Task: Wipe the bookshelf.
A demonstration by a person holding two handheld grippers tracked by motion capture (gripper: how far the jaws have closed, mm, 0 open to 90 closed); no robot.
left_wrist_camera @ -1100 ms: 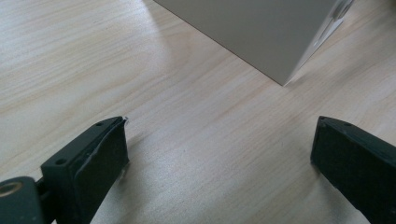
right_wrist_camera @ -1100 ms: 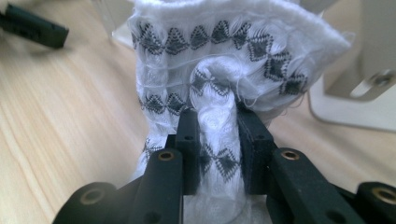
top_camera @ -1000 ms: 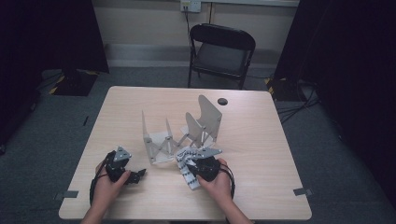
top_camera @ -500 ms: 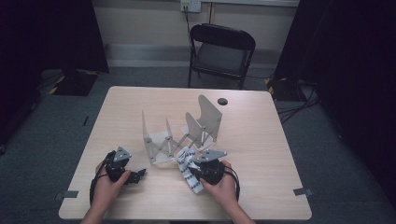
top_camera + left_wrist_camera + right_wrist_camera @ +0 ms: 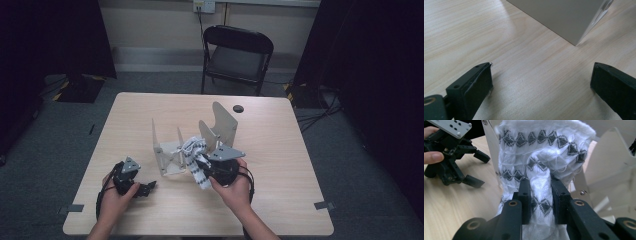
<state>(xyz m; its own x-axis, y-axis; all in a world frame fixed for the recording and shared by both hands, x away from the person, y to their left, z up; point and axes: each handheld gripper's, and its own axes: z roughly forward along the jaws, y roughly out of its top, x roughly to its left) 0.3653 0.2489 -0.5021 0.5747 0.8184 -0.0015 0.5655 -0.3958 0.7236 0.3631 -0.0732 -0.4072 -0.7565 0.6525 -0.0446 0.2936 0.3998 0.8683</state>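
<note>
The right gripper [image 5: 202,167] is clenched on a white knitted sock [image 5: 196,160] with rows of dark diamond shapes. In the right gripper view, the two black jaws pinch a bunched fold of the sock [image 5: 541,180] between them, and the rest of the fabric spreads wide above the jaws. In the high view the sock hangs over the grey rack [image 5: 172,150] of upright panels at the middle of the wooden table [image 5: 280,165]. One end of it lies between the panels and the other end drops toward the person's side, just beside the right hand [image 5: 232,185].

The left gripper [image 5: 145,189] is released. In the left gripper view its jaws stand wide apart with only bare table surface [image 5: 529,72] between them, and a corner of a grey panel [image 5: 564,17] shows further ahead. In the high view this gripper rests low at the near left part of the table, held by the left hand [image 5: 116,197], apart from the rack. The right gripper view also shows it [image 5: 477,170] beside the rack, with open jaws.

A small dark round object [image 5: 238,108] lies on the far side of the table, and a black folding chair [image 5: 239,52] stands behind it.
</note>
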